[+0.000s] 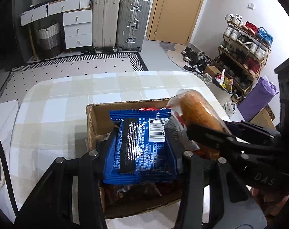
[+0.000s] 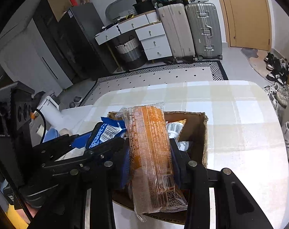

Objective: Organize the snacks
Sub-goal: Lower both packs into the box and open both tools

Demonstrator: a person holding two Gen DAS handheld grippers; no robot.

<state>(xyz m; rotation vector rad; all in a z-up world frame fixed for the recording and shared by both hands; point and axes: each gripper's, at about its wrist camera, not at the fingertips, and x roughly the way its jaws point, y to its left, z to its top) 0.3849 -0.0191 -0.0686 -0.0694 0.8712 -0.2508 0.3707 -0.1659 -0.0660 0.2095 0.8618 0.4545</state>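
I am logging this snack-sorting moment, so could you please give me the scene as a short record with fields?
surface: table with checked cloth
container: open cardboard box on the table, snacks inside
left gripper: jaws shut on blue snack packet, over the box
right gripper: jaws shut on orange bread packet, over the box
spacing: both packets close together
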